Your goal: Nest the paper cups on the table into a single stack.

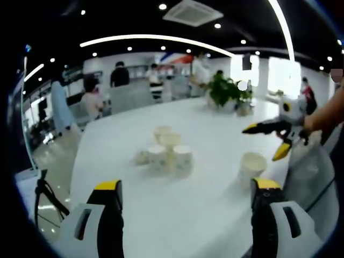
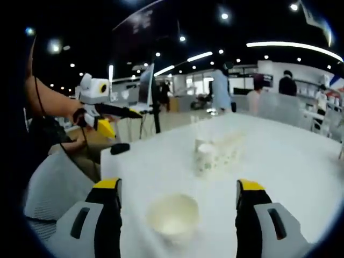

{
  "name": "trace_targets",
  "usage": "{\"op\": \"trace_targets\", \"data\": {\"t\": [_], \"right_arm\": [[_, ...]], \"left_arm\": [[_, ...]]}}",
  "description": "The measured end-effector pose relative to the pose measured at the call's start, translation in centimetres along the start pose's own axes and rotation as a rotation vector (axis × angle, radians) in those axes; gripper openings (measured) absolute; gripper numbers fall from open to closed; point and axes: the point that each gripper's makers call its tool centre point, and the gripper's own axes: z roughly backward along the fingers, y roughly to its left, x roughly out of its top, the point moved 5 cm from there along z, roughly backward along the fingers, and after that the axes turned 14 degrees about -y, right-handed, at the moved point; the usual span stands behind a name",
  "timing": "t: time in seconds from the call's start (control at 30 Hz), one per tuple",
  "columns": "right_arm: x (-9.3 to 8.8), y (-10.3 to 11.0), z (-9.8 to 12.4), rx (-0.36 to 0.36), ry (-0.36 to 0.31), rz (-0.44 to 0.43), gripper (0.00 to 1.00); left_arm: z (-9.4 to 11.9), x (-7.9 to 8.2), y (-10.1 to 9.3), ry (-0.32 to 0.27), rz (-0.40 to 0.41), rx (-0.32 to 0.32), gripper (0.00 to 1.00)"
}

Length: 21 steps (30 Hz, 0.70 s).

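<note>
Left gripper view shows a bunch of cups [image 1: 164,153] at 12 o'clock on the white table [image 1: 204,209], and one lone cup [image 1: 252,164] at 2 o'clock. My left gripper [image 1: 185,193] is wide and holds nothing. My right gripper [image 2: 177,193] is wide too, with the lone cup right ahead. I think I'm about to grab it, then carry it over to the bunch.
</note>
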Motion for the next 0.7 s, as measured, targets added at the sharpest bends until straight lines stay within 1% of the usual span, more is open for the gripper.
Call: {"op": "trace_targets", "data": {"t": [0.03, 0.07, 0.13, 0.17, 0.2, 0.23, 0.27, 0.3, 0.33, 0.4, 0.43, 0.47, 0.5, 0.53, 0.57, 0.6, 0.63, 0.67, 0.7], "right_arm": [[0.5, -0.3, 0.2, -0.004, -0.005, -0.01, 1.0], [1.4, -0.6, 0.6, -0.001, -0.023, -0.009, 0.99], [2.7, -1.3, 1.2, -0.008, -0.047, 0.019, 1.0], [3.0, -1.6, 1.4, -0.017, -0.05, 0.026, 1.0], [3.3, -2.3, 1.8, -0.046, -0.044, 0.045, 1.0], [3.4, -2.5, 2.0, -0.059, -0.041, 0.051, 1.0], [3.6, -3.3, 2.4, -0.096, -0.033, 0.059, 0.99], [3.8, -3.6, 2.6, -0.111, -0.042, 0.054, 1.0], [3.9, -4.0, 2.9, -0.123, -0.037, 0.048, 1.0], [3.8, -5.2, 3.9, -0.213, -0.019, 0.044, 1.0], [3.9, -5.2, 4.2, -0.224, -0.027, 0.024, 1.0], [3.9, -5.6, 4.8, -0.237, -0.019, 0.042, 1.0], [3.8, -6.1, 5.2, -0.258, -0.008, 0.067, 1.0], [3.6, -6.6, 5.8, -0.263, -0.024, 0.081, 1.0], [3.5, -6.8, 6.0, -0.267, -0.025, 0.077, 1.0], [3.1, -7.6, 6.8, -0.301, -0.011, 0.051, 1.0], [3.1, -8.0, 7.3, -0.311, -0.021, 0.042, 1.0], [3.5, -8.5, 7.7, -0.298, -0.07, 0.043, 1.0], [3.5, -8.8, 7.9, -0.283, -0.066, 0.052, 1.0]], "left_arm": [[0.0, 0.3, 0.1, -0.001, -0.002, 0.001, 0.98], [-0.1, 0.5, 0.1, -0.006, -0.002, 0.002, 0.98], [-0.3, 1.1, 0.2, -0.026, 0.0, -0.004, 0.98], [-0.4, 1.1, 0.2, -0.028, 0.001, -0.009, 0.98], [-0.5, 1.1, 0.1, -0.028, 0.002, -0.016, 0.98], [-0.5, 1.1, 0.0, -0.028, 0.001, -0.025, 0.98], [-0.7, 1.1, 0.1, -0.031, 0.001, -0.035, 0.98], [-0.8, 1.0, 0.2, -0.033, 0.006, -0.042, 0.98], [-0.9, 0.8, 0.4, -0.036, 0.018, -0.049, 0.98], [-1.0, 0.6, 0.7, -0.038, 0.034, -0.045, 0.98], [-0.9, 0.5, 0.7, -0.029, 0.058, -0.05, 0.98], [-0.9, 0.5, 0.6, -0.03, 0.107, -0.053, 0.98], [-1.0, 0.7, 0.8, -0.054, 0.109, -0.057, 0.98], [-1.2, 0.7, 0.9, -0.068, 0.095, -0.07, 0.98], [-1.3, 0.5, 1.0, -0.076, 0.064, -0.079, 0.98], [-1.4, 0.0, 1.2, -0.054, 0.029, -0.062, 0.98], [-1.4, -0.2, 1.3, -0.024, 0.035, -0.05, 0.98], [-1.6, -0.1, 1.1, -0.028, 0.043, -0.055, 0.98], [-1.7, 0.6, 0.9, -0.076, 0.036, -0.056, 0.98]]}}
